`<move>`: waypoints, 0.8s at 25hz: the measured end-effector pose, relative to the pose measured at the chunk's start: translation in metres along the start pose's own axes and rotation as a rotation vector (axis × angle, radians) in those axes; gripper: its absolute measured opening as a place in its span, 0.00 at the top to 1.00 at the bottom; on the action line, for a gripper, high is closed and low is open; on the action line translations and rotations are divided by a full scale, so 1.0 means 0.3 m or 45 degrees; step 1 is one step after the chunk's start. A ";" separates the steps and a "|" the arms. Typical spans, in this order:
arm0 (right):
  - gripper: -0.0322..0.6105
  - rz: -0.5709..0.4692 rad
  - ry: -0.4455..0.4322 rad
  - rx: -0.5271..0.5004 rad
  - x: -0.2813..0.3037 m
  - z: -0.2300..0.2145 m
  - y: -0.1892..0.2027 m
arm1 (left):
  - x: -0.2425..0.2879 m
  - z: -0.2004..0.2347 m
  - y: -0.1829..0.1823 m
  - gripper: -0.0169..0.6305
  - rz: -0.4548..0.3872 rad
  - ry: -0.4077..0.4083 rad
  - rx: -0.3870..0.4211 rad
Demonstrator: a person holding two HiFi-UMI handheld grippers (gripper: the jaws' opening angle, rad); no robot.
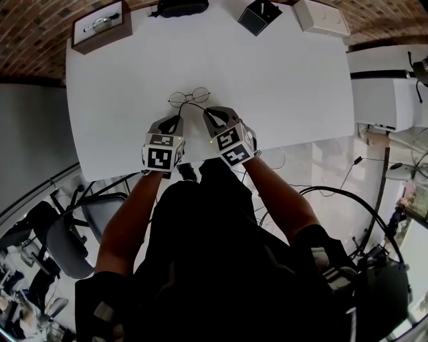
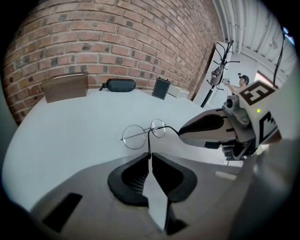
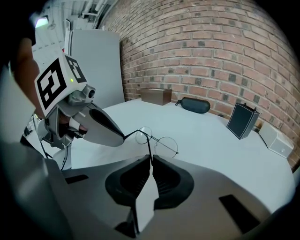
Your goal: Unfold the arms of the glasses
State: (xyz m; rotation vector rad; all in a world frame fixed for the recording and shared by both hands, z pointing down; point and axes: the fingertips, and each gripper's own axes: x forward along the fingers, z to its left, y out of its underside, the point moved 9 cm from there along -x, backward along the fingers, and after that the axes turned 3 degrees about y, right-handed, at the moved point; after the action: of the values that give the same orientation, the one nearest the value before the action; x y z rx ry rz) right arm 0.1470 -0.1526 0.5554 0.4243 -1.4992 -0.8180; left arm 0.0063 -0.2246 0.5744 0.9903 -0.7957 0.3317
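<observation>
Thin round wire glasses (image 1: pixel 189 97) hang just over the white table (image 1: pixel 287 87) near its front edge, lenses toward the far side. My left gripper (image 1: pixel 177 118) is shut on the tip of one arm, which runs up from its pinched jaws (image 2: pixel 150 155) to the lenses (image 2: pixel 136 136). My right gripper (image 1: pixel 206 111) is shut on the other arm, seen rising from its closed jaws (image 3: pixel 151 158) to the frame (image 3: pixel 166 144). Each gripper shows in the other's view: the right gripper (image 2: pixel 180 133) and the left gripper (image 3: pixel 123 137) both meet an arm tip. Both arms stand out from the frame.
Along the table's far edge stand a brown wooden box (image 1: pixel 101 25), a black glasses case (image 1: pixel 182 8), a small dark box (image 1: pixel 259 15) and a white box (image 1: pixel 321 17). A brick wall runs behind them. A grey chair (image 1: pixel 67 240) stands at lower left.
</observation>
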 end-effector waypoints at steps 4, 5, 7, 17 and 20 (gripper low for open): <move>0.91 -0.003 -0.027 -0.056 -0.010 0.047 0.008 | 0.003 -0.042 0.015 0.92 -0.001 0.052 0.045; 0.91 0.001 -0.034 -0.058 -0.008 0.057 0.013 | 0.006 -0.049 0.020 0.92 0.002 0.060 0.051; 0.91 0.010 -0.050 -0.056 -0.003 0.072 0.025 | 0.012 -0.062 0.033 0.92 0.018 0.076 0.055; 0.91 0.074 -0.095 -0.115 0.043 0.105 0.076 | 0.060 -0.096 0.081 0.92 0.072 0.125 0.078; 0.91 0.087 -0.110 -0.121 0.051 0.111 0.082 | 0.066 -0.100 0.084 0.92 0.068 0.139 0.071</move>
State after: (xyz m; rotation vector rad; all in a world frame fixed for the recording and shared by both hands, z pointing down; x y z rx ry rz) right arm 0.1181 -0.1389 0.5860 0.2689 -1.5397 -0.8588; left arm 0.0182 -0.1879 0.5953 0.9955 -0.7179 0.4522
